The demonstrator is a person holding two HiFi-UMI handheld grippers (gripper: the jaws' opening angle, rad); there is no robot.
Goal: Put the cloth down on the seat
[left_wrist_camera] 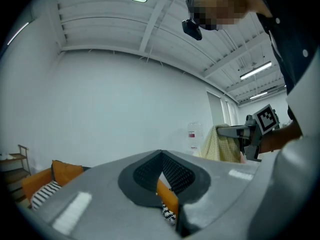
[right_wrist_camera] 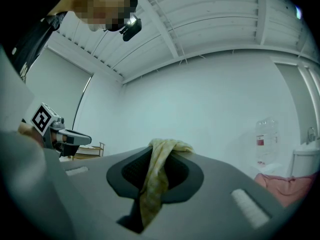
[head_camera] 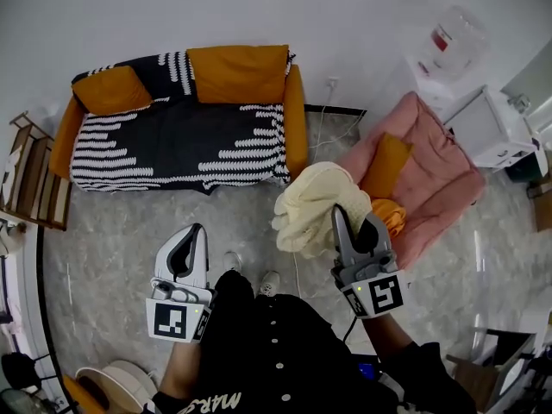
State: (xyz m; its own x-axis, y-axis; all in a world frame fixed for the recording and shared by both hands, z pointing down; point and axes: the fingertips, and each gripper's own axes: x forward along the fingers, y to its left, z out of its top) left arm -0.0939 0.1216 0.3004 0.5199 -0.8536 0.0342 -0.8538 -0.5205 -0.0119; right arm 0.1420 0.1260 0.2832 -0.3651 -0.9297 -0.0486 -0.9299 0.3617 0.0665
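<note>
Right gripper [head_camera: 355, 221] has its jaws clamped on the pale yellow cloth [head_camera: 312, 207], which is bunched up in the air over the grey marble-look floor [head_camera: 129, 222], just beside the pink armchair [head_camera: 431, 188]. Left gripper [head_camera: 193, 238] jaws are closed together, empty. There's an orange sofa [head_camera: 241, 72] against the white wall. The red label on the water jug [head_camera: 448, 37] is too small to read.

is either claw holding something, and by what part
The right claw pinches the pale yellow cloth by a bunched fold, the rest hanging. The left claw is shut, empty.
</note>
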